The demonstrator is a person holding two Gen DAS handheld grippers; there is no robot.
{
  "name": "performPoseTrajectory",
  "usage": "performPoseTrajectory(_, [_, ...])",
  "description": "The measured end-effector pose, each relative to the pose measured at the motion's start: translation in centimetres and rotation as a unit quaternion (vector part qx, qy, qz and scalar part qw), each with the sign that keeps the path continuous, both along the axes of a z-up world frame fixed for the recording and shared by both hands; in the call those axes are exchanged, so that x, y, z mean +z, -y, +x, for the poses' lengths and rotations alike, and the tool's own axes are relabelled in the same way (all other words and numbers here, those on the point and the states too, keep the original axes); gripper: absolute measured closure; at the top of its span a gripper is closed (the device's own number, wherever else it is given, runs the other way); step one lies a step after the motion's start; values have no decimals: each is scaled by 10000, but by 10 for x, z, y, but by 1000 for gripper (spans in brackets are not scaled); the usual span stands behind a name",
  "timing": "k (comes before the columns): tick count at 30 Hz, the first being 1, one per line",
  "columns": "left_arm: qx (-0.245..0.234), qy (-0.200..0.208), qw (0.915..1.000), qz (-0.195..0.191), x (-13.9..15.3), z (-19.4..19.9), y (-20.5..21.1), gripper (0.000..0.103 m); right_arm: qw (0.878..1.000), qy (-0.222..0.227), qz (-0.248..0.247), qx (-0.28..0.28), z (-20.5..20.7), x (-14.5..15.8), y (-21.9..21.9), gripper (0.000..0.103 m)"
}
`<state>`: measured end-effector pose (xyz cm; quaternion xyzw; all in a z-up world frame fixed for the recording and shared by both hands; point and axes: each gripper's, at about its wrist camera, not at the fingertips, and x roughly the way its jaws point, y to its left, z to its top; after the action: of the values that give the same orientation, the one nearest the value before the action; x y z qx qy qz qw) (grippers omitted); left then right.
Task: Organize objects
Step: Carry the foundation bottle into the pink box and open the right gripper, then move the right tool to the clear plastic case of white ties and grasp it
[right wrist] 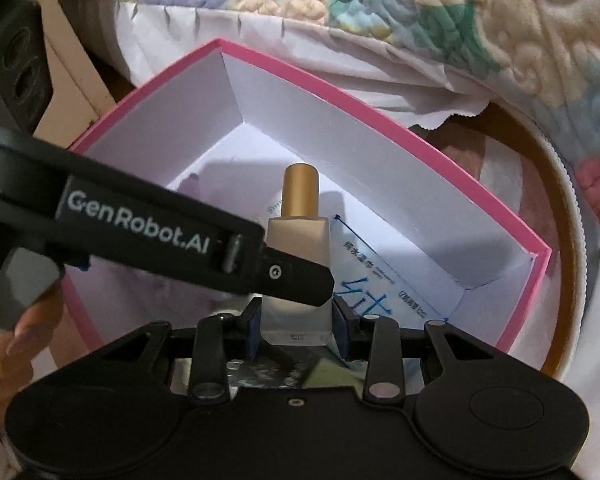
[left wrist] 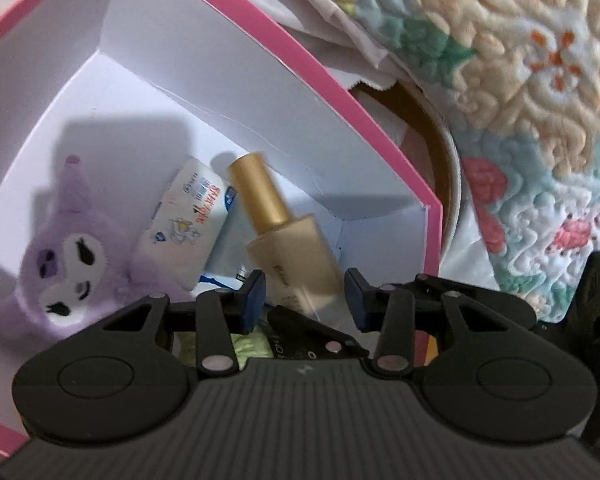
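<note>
A frosted bottle with a gold cap [right wrist: 298, 232] hangs tilted just inside a pink box with white walls [right wrist: 380, 116]. My right gripper [right wrist: 297, 328] is shut on the bottle's base, both blue pads pressing its sides. In the left wrist view the same bottle [left wrist: 296, 248] stands between the jaws of my left gripper [left wrist: 305, 300]. Its pads lie close beside the bottle, with a thin gap at the right pad. One left finger [right wrist: 296, 276] crosses in front of the bottle. A purple plush [left wrist: 68, 256] and a small tissue pack [left wrist: 188, 224] lie on the box [left wrist: 340, 92] floor.
A flat clear pack with blue print [right wrist: 380, 280] lies in the box under the bottle. The box sits on a round brown-rimmed surface [right wrist: 556, 240]. A flowered quilt [left wrist: 520, 100] lies close behind and to the right. A person's hand [right wrist: 16, 344] holds the left gripper.
</note>
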<state>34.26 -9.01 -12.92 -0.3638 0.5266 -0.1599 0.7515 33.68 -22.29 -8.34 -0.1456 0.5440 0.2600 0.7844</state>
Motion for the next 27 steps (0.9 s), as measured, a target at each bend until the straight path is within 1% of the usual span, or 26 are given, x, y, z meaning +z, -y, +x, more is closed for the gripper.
performPoseTrajectory(2, [-42, 38, 9999, 91, 0, 0, 7, 65, 9998, 39, -194, 23, -2, -4, 0, 63])
performPoseTrajectory(3, [-56, 82, 9998, 192, 2, -1, 11, 65, 9997, 76, -227, 15, -3, -5, 0, 63])
performPoseTrajectory(5, [-90, 228, 9983, 530, 8, -3, 16, 65, 9992, 192, -343, -106, -6, -5, 1, 63])
performPoseTrajectory(7, [-97, 300, 9957, 870, 16, -6, 17, 65, 9958, 514, -730, -197, -13, -2, -1, 64])
performPoseTrajectory(8, [-80, 392, 9945, 971, 21, -9, 15, 65, 9911, 845, -971, -343, -19, 4, 0, 62])
performPoseTrajectory(9, [-93, 468, 9934, 1039, 26, -11, 14, 65, 9881, 1047, -1010, -494, -24, 10, 2, 60])
performPoseTrajectory(12, [-153, 659, 9893, 1294, 40, -23, 12, 64, 9902, 1112, -214, -821, -40, 30, 18, 59])
performPoseTrajectory(14, [-271, 845, 9839, 1551, 52, -34, 14, 63, 9877, 1118, 89, -1093, -50, 38, 28, 59])
performPoseTrajectory(16, [-389, 1010, 9783, 1765, 63, -46, 11, 62, 9854, 1144, 344, -1210, -63, 42, 33, 59])
performPoseTrajectory(18, [-579, 1146, 9716, 1986, 75, -61, 11, 62, 9840, 1065, 588, -1301, -75, 44, 36, 59])
performPoseTrajectory(20, [-819, 1185, 9659, 2150, 87, -74, 9, 63, 9835, 1001, 735, -1319, -83, 49, 36, 58])
performPoseTrajectory(22, [-1030, 1143, 9638, 2177, 99, -86, 6, 63, 9830, 1005, 733, -1348, -93, 59, 35, 57])
performPoseTrajectory(24, [-1152, 1202, 9605, 2230, 113, -97, 6, 63, 9812, 1025, 817, -1414, -105, 81, 40, 49])
performPoseTrajectory(26, [-1185, 1333, 9548, 2378, 129, -112, 6, 62, 9806, 1081, 882, -1374, -120, 101, 43, 46])
performPoseTrajectory(27, [-1185, 1353, 9538, 2407, 137, -119, 5, 61, 9808, 1121, 884, -1327, -126, 110, 45, 44])
